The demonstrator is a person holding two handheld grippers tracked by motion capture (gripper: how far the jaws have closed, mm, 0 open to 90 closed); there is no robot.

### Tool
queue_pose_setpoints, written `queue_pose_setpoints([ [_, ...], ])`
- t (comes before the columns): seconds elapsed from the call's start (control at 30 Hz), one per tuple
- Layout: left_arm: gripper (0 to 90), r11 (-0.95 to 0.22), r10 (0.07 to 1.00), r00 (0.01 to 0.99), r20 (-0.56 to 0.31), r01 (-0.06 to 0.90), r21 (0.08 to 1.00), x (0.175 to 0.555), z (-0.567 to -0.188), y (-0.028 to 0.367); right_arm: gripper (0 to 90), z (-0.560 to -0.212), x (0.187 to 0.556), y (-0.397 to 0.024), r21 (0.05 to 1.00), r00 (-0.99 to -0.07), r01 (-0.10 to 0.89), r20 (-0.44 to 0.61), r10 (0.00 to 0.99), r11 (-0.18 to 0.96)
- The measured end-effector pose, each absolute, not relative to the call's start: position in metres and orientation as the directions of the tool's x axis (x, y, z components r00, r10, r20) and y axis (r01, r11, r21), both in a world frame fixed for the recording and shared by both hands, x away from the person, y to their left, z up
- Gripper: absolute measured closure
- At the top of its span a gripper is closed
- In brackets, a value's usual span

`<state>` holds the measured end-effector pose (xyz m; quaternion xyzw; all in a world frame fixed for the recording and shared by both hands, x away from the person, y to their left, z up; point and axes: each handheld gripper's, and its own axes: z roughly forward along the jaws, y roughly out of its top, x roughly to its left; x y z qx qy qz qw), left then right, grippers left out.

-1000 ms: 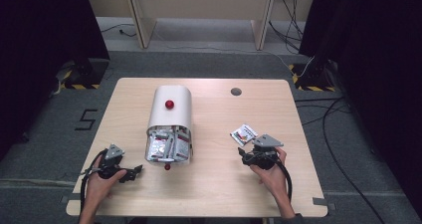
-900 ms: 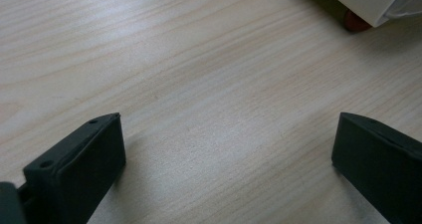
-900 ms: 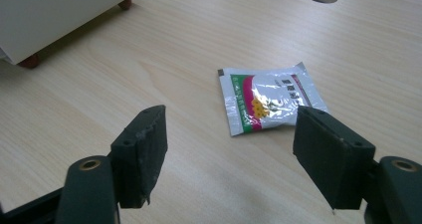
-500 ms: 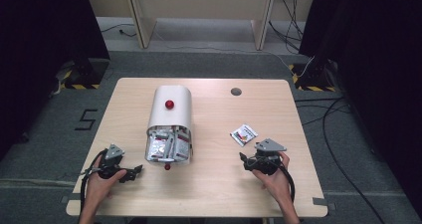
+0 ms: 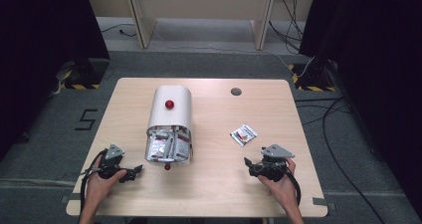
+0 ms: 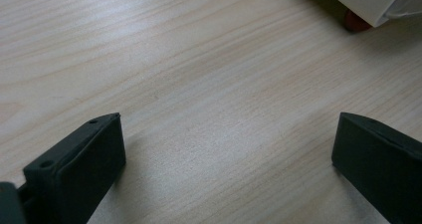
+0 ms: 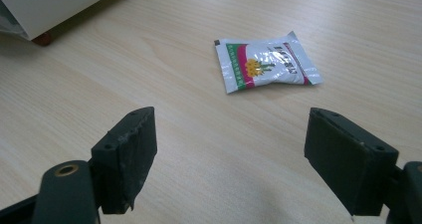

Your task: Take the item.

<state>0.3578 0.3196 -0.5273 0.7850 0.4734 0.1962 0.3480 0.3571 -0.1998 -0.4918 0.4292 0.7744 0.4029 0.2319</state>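
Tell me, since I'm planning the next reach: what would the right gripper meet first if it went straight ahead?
Most likely the packet, lying flat on the table just beyond the open right gripper. Bare wood lies between; depth is hard to judge.

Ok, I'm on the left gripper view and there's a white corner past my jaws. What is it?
Observer: A white box, its open end stuffed with packets.
Operator: Did any fall out?
Observer: One loose packet lies flat on the table, over by the right gripper.
Operator: Is that gripper holding it?
Observer: No. Its jaws have just been opening, nothing is between them, and the loose packet lies apart, ahead of them.
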Motion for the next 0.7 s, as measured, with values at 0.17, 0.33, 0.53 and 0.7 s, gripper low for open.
queue_pose_setpoints([
  [0.17,0.0,-0.310,0.880,0.475,-0.021,0.607,0.732,0.358,-0.527,0.320,19.5,-0.494,0.353,-0.203,0.823,-0.517,0.479,-0.016,0.856,0.305],
  [0.33,0.0,-0.310,0.880,0.475,-0.021,0.607,0.732,0.358,-0.527,0.320,19.6,-0.498,0.348,-0.207,0.823,-0.517,0.483,-0.007,0.856,0.298],
  [0.53,0.0,-0.310,0.880,0.475,-0.021,0.607,0.732,0.358,-0.527,0.320,19.6,-0.504,0.342,-0.213,0.817,-0.511,0.495,-0.002,0.860,0.296],
  [0.7,0.0,-0.310,0.880,0.475,-0.021,0.607,0.732,0.358,-0.527,0.320,19.6,-0.507,0.338,-0.220,0.813,-0.502,0.504,0.002,0.865,0.291],
])
